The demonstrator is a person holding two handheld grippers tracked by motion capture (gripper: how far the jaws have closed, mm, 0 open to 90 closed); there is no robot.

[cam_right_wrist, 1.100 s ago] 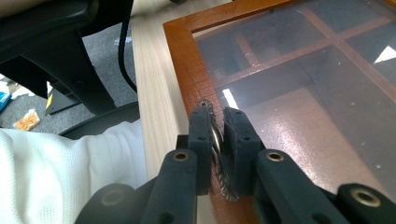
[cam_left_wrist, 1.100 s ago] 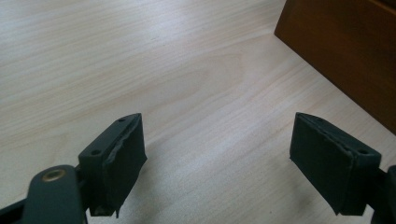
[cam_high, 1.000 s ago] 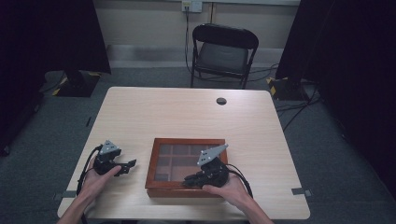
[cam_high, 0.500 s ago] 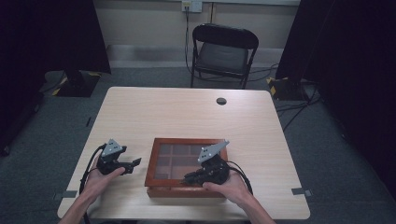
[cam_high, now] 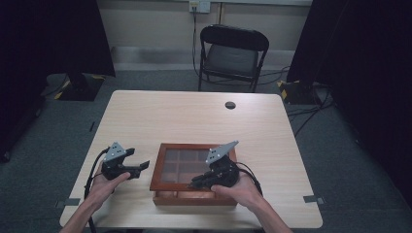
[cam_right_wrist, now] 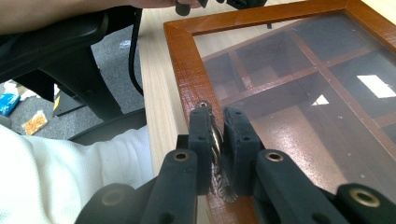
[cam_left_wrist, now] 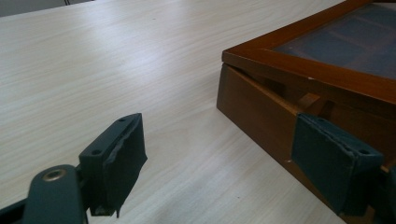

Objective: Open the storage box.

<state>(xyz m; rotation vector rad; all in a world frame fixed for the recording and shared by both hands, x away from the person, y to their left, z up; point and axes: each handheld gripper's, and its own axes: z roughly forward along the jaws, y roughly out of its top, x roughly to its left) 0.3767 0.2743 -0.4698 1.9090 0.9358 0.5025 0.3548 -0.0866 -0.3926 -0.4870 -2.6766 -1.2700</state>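
A brown wooden box (cam_high: 160,167) with a glass lid over several compartments sits near the table's front edge. My right gripper (cam_high: 195,183) is shut on a small metal latch (cam_right_wrist: 216,140) at the front rim of the lid frame (cam_right_wrist: 187,60). In the left gripper view the lid (cam_left_wrist: 303,70) stands slightly raised off the box's side wall (cam_left_wrist: 261,107), with a thin gap under it. Just left of the box, my left gripper (cam_high: 143,166) is open. Its jaws (cam_left_wrist: 218,126) are spread wide over bare table, and the right pad (cam_left_wrist: 327,158) is close to the box's wall.
The light wooden table (cam_high: 194,121) has a small black round disc (cam_high: 230,105) near its far edge. A black folding chair (cam_high: 232,53) stands behind the table. Cables trail from both grippers toward the front edge. Dark curtains flank the room.
My left gripper has edged a little to the right, toward the box. The right gripper has stayed shut on the latch in the same place.
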